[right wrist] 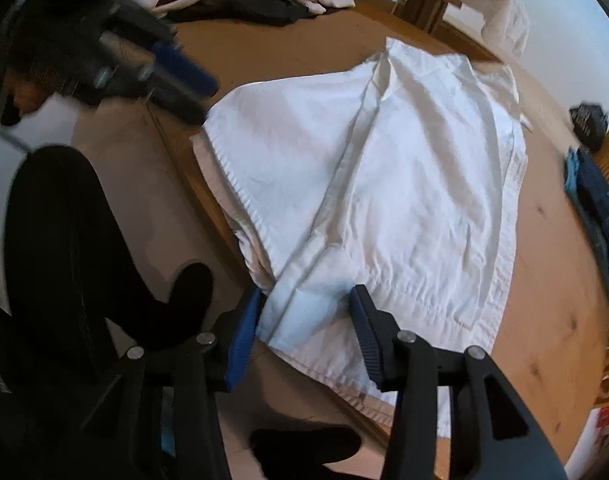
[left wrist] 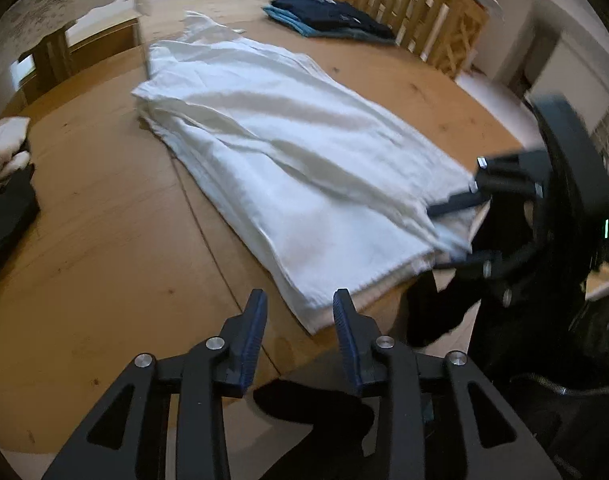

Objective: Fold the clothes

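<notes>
Evidently we keep the white garment (right wrist: 384, 184) flat on the tabletop (left wrist: 104, 240) for folding, our right gripper (right wrist: 308, 320) fingers parted astride its lower-frame corner, left gripper (left wrist: 300, 336) fingers open, empty.

- A white, creased cotton garment (left wrist: 288, 168) is laid flat in folded layers on the table, its length running from 11 o'clock to 5 o'clock in the left wrist view.
- Its hemmed near corner (right wrist: 304, 308) is draped over the table's edge.

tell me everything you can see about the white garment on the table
The white garment looks like thin, creased woven cotton with stitched hems. It lies flat on the wooden table, folded into a layered rectangle. Its near corner sits between the right tool's open jaws; the left tool is open at another corner.
</notes>
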Tool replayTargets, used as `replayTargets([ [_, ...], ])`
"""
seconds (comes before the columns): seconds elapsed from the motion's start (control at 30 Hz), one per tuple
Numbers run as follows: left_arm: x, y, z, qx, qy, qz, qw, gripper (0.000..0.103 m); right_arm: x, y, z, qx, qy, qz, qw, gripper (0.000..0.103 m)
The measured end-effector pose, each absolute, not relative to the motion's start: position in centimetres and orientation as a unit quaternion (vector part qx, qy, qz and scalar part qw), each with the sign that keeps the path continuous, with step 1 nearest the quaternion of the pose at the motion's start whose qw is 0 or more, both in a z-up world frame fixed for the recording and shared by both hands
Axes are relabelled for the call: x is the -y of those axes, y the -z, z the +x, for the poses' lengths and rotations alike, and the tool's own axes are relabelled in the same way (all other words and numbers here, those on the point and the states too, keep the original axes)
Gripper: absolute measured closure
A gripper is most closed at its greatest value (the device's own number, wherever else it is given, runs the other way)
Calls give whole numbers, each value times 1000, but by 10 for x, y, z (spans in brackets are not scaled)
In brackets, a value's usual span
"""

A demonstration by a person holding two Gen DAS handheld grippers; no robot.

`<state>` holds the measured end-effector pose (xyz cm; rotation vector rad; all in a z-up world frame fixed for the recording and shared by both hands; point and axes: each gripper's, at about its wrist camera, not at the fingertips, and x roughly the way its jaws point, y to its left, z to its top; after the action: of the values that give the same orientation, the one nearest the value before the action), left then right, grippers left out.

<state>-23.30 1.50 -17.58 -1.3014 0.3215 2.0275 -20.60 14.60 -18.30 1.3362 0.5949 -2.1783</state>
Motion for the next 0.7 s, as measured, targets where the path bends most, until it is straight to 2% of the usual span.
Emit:
replayTargets([
  [0.03, -17, 177, -230, -132, -779, -502, 352, 70, -150, 181, -209, -208, 800, 500, 259, 63],
  [0.1, -22, 178, -225, -145, -773, -503, 358, 65, -154, 180, -214, -201, 800, 506, 252, 78],
  [0.2, -29, 180, -225, -160, -772, -503, 354, 59, -157, 179, -219, -202, 799, 511, 245, 93],
  [0.33, -35, 186, -227, -173, -772, -504, 346, 59, -164, 175, -231, -177, 787, 532, 256, 94],
  [0.53, -38, 191, -211, -218, -768, -487, 355, 58, -164, 162, -247, -186, 774, 543, 268, 95],
  [0.7, -39, 189, -224, -194, -772, -488, 357, 58, -156, 137, -252, -211, 760, 548, 278, 95],
])
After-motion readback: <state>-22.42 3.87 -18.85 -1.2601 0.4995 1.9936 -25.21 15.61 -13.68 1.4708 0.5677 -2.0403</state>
